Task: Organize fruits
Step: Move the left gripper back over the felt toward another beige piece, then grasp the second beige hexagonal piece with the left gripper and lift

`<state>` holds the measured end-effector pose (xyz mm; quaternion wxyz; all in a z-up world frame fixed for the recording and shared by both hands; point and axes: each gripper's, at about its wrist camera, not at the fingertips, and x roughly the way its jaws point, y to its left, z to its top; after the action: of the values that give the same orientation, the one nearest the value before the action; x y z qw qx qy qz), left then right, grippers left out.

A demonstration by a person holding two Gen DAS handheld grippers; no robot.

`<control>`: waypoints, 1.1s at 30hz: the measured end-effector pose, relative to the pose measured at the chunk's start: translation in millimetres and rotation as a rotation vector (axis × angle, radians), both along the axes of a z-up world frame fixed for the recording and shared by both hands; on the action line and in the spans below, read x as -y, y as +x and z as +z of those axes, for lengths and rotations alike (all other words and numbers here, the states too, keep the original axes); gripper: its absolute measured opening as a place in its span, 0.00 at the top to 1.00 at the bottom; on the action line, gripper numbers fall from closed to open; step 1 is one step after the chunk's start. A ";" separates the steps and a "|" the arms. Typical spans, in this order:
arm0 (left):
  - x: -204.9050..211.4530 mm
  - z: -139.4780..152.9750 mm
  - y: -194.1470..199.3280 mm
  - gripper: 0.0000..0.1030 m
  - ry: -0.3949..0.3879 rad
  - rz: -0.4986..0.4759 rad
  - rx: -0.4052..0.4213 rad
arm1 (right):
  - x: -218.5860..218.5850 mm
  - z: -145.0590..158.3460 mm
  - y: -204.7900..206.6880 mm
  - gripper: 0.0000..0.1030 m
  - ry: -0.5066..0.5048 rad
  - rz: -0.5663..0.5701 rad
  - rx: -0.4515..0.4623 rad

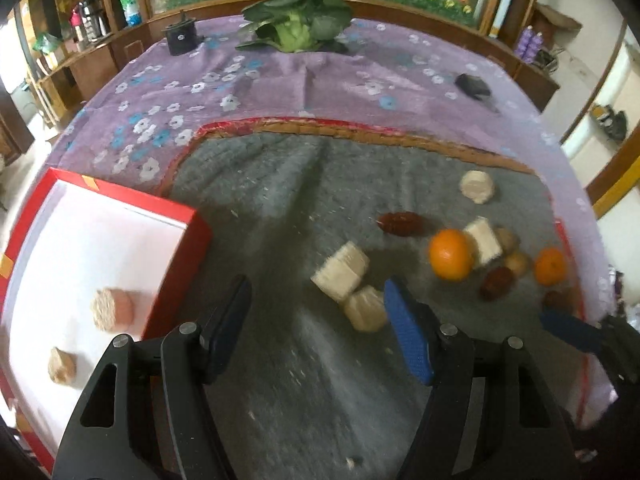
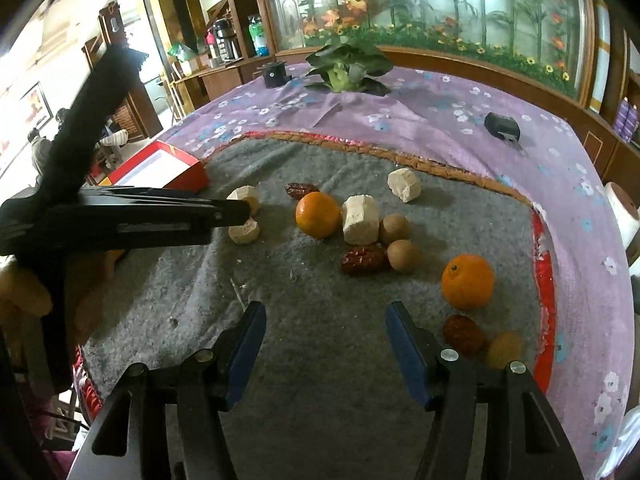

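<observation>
Two tools hang wide open and empty over loose fruits.
Left tool (image 1: 316, 320) is beside the red box (image 1: 176, 264); right tool (image 2: 326, 332) faces an orange (image 2: 467, 282) on the grey surface (image 2: 320, 360), probably ready to pick.

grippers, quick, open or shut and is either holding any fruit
left gripper: open, nothing between its fingers, over the grey mat.
right gripper: open, empty as well.

Soft daylight, blown-out white at the edges (heavy fisheye bending there), left wrist view smeared by motion.
</observation>
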<state>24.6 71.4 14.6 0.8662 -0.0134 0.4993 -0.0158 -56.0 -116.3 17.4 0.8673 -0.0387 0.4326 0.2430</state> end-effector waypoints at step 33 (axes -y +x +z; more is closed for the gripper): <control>-19.8 4.4 5.8 0.73 -0.074 -0.008 0.050 | -30.7 -5.3 20.9 0.41 0.067 0.098 -0.041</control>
<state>30.4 91.2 19.0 0.8773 -0.0429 0.4765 -0.0383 -35.2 -85.6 12.1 0.8462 -0.0257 0.4394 0.3003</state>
